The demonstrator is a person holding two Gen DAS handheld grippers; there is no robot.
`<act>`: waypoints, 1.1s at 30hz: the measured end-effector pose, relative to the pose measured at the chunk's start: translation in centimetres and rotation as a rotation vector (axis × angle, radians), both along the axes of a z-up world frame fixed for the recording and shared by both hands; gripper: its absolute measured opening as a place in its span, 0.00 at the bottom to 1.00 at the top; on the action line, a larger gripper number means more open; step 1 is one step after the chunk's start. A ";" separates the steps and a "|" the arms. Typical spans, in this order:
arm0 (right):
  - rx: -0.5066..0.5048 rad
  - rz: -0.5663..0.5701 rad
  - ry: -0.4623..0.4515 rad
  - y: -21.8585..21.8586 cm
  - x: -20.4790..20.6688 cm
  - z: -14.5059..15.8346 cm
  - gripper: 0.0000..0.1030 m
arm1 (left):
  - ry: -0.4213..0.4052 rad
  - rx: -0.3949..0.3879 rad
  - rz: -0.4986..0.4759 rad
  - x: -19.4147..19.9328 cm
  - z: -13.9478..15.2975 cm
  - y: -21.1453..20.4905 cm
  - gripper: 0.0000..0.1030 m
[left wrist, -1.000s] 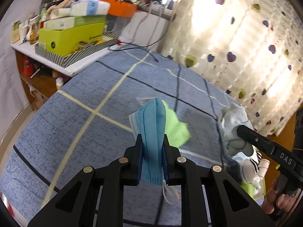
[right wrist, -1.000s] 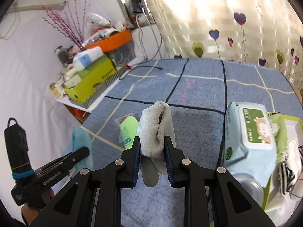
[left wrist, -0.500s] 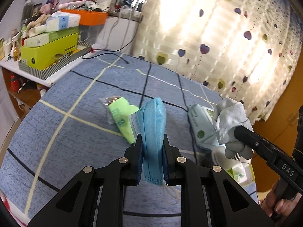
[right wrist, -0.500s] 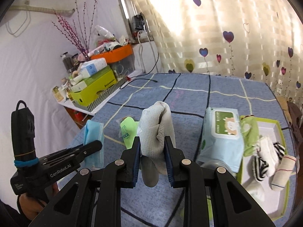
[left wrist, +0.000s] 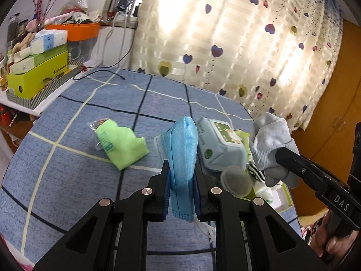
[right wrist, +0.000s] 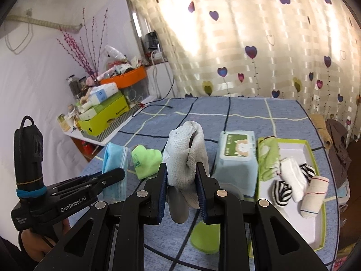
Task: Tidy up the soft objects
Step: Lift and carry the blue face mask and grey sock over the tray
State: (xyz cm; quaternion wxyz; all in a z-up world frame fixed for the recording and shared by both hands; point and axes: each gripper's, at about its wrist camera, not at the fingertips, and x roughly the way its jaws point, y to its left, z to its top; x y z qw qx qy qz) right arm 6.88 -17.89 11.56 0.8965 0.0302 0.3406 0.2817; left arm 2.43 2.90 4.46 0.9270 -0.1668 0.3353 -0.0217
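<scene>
Where wipes pack (right wrist: 237, 155) blocks it, round lid (right wrist: 230, 188) half-hidden.

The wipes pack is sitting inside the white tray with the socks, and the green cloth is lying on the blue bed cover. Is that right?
Not quite. The wipes pack sits on the blue bed cover, beside the white tray, not inside it; the right wrist view shows this. The green cloth does lie on the cover.
</scene>
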 end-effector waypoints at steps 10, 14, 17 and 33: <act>0.017 -0.055 -0.012 -3.4 -0.7 0.4 0.22 | -0.014 0.022 -0.077 0.5 0.9 -3.7 0.17; 0.021 -0.077 -0.012 -4.8 -0.9 0.3 0.22 | -0.015 0.026 -0.105 0.7 1.1 -5.1 0.18; 0.025 -0.093 -0.011 -5.8 -0.9 0.3 0.22 | -0.017 0.033 -0.125 0.8 1.2 -6.1 0.18; 0.041 -0.194 -0.008 -11.1 -1.2 0.1 0.22 | -0.025 0.047 -0.232 1.6 2.1 -10.9 0.18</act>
